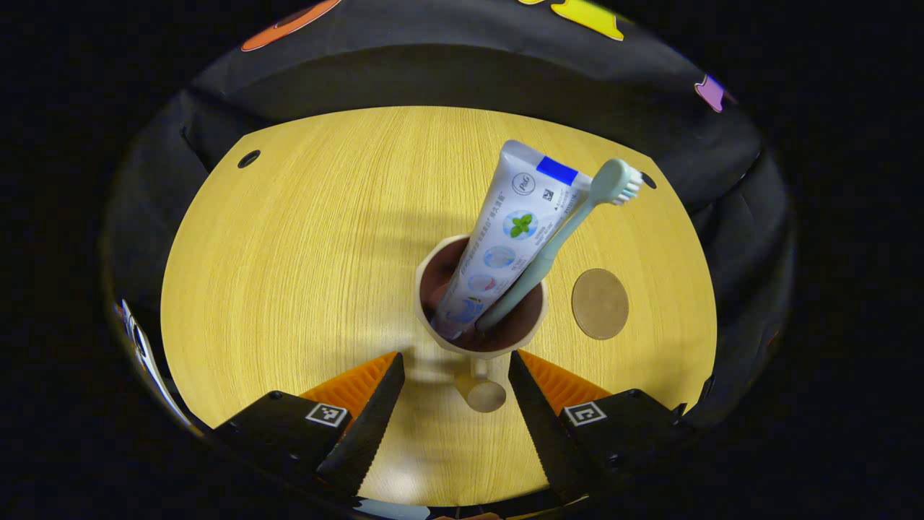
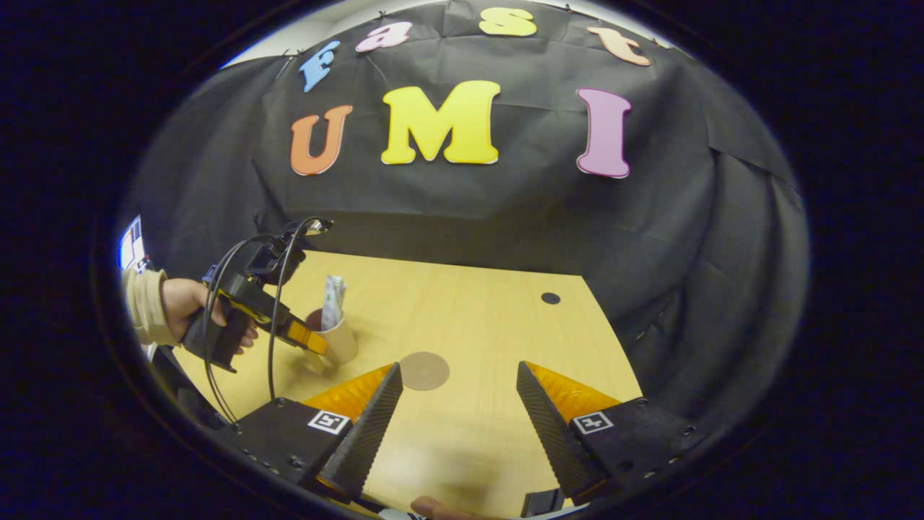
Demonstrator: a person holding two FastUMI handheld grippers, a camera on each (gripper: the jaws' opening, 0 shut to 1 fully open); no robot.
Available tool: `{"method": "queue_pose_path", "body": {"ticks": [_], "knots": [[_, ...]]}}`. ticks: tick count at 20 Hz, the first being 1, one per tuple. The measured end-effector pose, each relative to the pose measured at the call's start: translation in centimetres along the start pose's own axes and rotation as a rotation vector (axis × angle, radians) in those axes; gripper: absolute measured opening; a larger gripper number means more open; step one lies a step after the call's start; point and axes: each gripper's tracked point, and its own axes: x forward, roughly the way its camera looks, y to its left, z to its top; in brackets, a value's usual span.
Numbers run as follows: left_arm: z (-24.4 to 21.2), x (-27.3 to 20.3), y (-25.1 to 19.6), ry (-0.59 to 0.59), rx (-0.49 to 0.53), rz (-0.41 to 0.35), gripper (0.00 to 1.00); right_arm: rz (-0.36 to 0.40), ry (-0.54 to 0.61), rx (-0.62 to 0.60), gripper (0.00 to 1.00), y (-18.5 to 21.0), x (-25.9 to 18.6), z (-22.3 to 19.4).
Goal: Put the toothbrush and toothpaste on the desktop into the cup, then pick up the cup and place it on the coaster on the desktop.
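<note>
A cream cup (image 1: 525,319) with a dark inside stands upright on the wooden desktop (image 1: 289,253). A white toothpaste tube (image 1: 505,231) and a pale green toothbrush (image 1: 570,224) lean in it, brush head up. My left gripper (image 1: 455,361) is open just before the cup, and the cup's handle (image 1: 485,393) lies between its fingers without touching them. A round brown coaster (image 1: 600,304) lies bare to the cup's right. In the right gripper view, my right gripper (image 2: 456,372) hangs open above the desktop near the coaster (image 2: 424,370). The left gripper (image 2: 314,343), held by a hand, is at the cup (image 2: 343,339).
Black cloth walls close in the desk at the back and on both sides. Small round holes (image 1: 248,159) (image 1: 648,180) sit near the far corners of the desktop. A cable (image 2: 273,318) loops down from the left gripper's body.
</note>
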Motion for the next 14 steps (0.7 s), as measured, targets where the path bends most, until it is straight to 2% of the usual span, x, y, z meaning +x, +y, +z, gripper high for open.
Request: {"method": "queue_pose_path", "body": {"ticks": [3, 6, 9, 11, 14], "knots": [[0.5, 0.0, -0.6, 0.041, 0.013, 0.023, 0.86, -0.025, 0.029, 0.025, 0.96, -1.5, -0.8, -1.3], [0.8, -0.2, -1.0, 0.104, 0.014, 0.050, 0.62, -0.040, 0.046, 0.034, 0.98, -2.5, -1.6, -2.4], [1.8, -0.9, -2.0, 0.116, 0.000, 0.031, 0.51, -0.036, 0.055, 0.035, 0.98, -2.4, -1.5, -2.2], [2.6, -1.8, -2.4, 0.110, -0.008, 0.037, 0.35, -0.026, 0.053, 0.034, 0.96, -2.5, -1.7, -2.4], [4.1, -3.4, -3.1, 0.086, -0.041, 0.039, 0.30, -0.006, 0.062, 0.038, 0.96, -2.6, -1.8, -2.7]]}}
